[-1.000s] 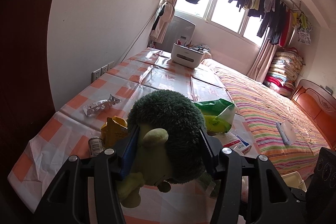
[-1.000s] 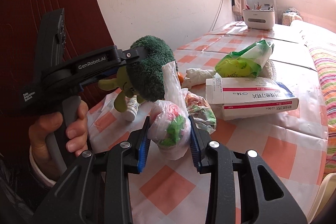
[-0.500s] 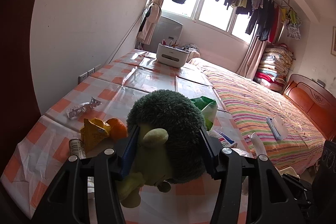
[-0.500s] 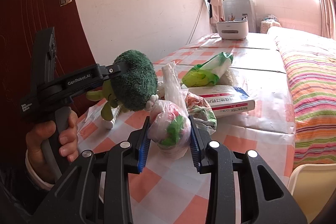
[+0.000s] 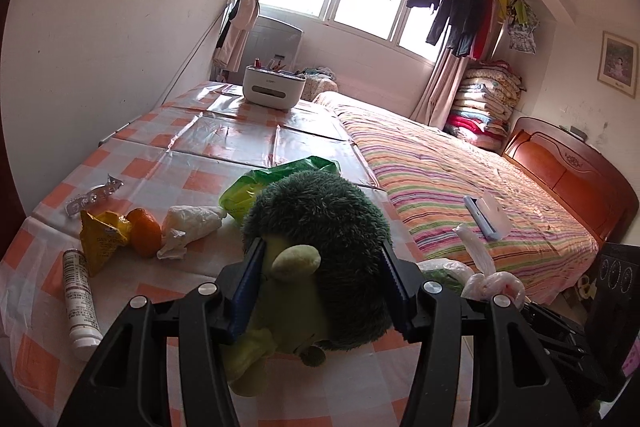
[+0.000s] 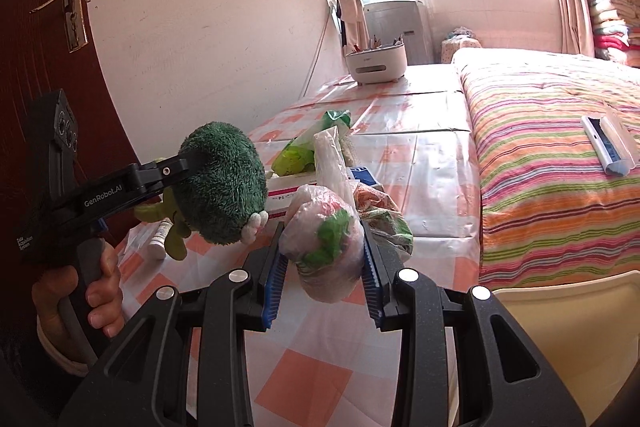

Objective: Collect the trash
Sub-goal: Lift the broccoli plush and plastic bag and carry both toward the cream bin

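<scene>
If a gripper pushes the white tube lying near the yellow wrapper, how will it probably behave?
The white tube lies on its side on the glossy tablecloth, so it would probably roll or slide. It looks small and rigid, likely light. The yellow wrapper beside it might stop it.

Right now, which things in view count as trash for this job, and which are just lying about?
Trash: tied bag in right gripper; yellow wrapper; crumpled tissue; blister pack.

Lying about: plush toy in left gripper; orange; organiser; tube.
</scene>
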### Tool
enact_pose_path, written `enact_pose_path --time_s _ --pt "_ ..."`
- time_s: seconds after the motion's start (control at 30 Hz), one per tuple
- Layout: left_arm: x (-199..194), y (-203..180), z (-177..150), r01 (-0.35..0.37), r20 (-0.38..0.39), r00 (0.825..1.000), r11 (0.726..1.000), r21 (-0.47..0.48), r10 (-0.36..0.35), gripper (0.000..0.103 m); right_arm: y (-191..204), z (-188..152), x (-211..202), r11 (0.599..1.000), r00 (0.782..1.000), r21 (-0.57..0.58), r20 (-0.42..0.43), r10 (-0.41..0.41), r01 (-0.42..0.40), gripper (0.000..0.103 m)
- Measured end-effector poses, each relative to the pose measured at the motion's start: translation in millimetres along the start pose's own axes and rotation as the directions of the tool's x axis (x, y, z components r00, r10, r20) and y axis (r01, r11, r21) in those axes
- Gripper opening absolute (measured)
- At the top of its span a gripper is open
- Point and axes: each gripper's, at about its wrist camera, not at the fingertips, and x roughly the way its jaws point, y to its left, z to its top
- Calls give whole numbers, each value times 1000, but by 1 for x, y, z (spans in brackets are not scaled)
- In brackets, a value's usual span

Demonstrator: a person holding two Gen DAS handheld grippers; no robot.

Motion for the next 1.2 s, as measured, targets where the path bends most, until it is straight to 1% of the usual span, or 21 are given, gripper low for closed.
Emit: enact_pose_path --time_s 0.2,0.47,0.67,0.93,1.2 --pt "8 -24 -8 58 -22 998 998 39 -57 53 -14 -7 -16 999 999 20 21 -48 48 32" --pt "13 -47 -14 122 -46 992 991 54 -120 53 -30 -6 -37 995 994 47 68 -89 86 32" --pt "14 -63 -19 167 -63 985 984 69 -163 53 -42 -9 -52 989 986 79 92 -135 128 32" --pt "19 -89 -26 230 -98 970 970 83 -221 53 -66 -16 -71 971 971 143 112 -210 193 32" --pt "21 -119 -38 304 -139 948 946 114 -287 53 -91 -26 -91 941 950 219 122 -288 258 32"
